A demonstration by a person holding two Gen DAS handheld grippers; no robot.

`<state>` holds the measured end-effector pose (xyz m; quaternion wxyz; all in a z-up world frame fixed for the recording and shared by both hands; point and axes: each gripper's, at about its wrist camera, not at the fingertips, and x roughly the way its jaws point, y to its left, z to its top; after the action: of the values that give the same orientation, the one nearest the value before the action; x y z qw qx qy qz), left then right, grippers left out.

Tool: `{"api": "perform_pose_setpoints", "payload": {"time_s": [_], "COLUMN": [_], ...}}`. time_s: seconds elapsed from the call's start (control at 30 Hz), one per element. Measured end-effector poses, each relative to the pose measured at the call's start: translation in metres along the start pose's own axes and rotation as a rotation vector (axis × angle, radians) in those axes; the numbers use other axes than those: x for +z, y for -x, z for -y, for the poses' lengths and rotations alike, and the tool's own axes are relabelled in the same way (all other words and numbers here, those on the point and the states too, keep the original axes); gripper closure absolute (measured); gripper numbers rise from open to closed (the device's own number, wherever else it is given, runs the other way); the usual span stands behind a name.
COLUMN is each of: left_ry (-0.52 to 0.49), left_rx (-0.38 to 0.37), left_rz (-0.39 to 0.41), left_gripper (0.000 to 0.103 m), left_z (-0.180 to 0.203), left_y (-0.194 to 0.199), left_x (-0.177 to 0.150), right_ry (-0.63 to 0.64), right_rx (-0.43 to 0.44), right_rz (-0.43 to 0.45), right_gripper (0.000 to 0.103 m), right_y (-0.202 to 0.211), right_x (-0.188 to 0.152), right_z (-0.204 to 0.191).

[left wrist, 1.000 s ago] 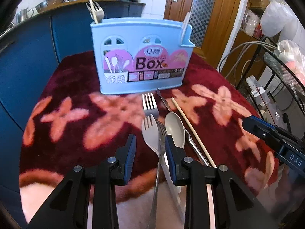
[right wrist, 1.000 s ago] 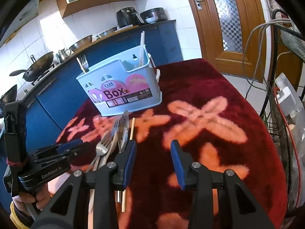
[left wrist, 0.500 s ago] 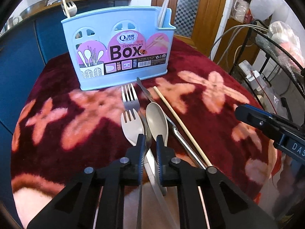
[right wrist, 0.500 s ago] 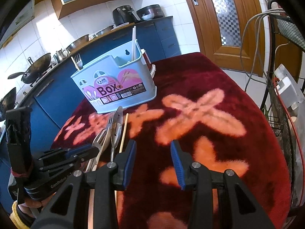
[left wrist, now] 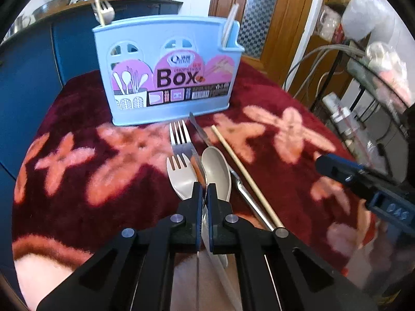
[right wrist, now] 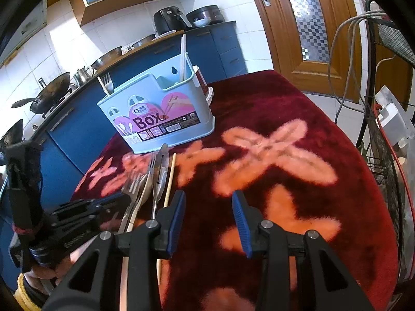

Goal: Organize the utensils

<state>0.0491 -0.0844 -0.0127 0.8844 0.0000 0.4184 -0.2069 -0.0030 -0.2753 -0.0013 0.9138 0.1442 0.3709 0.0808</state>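
thin steel in a narrow pinch

our left gripper (left wrist: 205, 191) is pressed together on the thin handle of the metal fork (left wrist: 180, 140), whose tines lie straight ahead of the fingertips, pointing at the blue utensil box (left wrist: 166, 77) standing farther on. we judge the fork light, stiff and slick: polished steel on a narrow shank can swivel between the pads, so a hold near the middle of the handle, close to balance, should keep the tines from drooping. just left of the fingertips lies the pale plastic fork (left wrist: 180, 175), just right the pale spoon (left wrist: 216, 173), both touching or nearly touching the pinched handle; they look feather-light and could be dragged along when we lift. further right lie a steel knife (left wrist: 201, 133) and a wooden chopstick (left wrist: 243, 171), side by side on the plush red cloth of the bench (left wrist: 77, 129), whose soft pile lets the fingertips sink under a handle.

the left gripper tilts steeply down onto the pile. our right gripper (right wrist: 208, 217) hangs spread and empty over bare cloth, the utensils off to its left, angled down likewise. in the right wrist view the left tool sits low at the left, the hand (right wrist: 44, 272) wrapped round its grip.
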Motion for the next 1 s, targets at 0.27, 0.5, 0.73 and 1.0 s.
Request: {"api": "perform_pose_setpoints", "payload": {"time_s": [0.27, 0.5, 0.73, 1.0], "left_ry": [0.109, 0.17, 0.211, 0.261], "left_rx": [0.024, 0.073, 0.085, 0.045], "left_rz": [0.036, -0.015, -0.065, -0.107], "left_gripper": [0.103, 0.102, 0.097, 0.091], "left_z": [-0.035, -0.065, -0.08, -0.094], "left_y": [0.021, 0.011, -0.002, -0.007], "left_x": [0.007, 0.001, -0.005, -0.001], "right_ry": [0.028, 0.077, 0.129, 0.171], "right_rx": [0.013, 0.031, 0.056, 0.02], "right_rz": [-0.041, -0.11, -0.224, -0.328], "right_gripper": [0.063, 0.063, 0.063, 0.066], "right_y": [-0.011, -0.031, -0.062, -0.096], "right_x": [0.001, 0.009, 0.02, 0.032], "right_z": [-0.011, -0.027, -0.041, -0.05]}}
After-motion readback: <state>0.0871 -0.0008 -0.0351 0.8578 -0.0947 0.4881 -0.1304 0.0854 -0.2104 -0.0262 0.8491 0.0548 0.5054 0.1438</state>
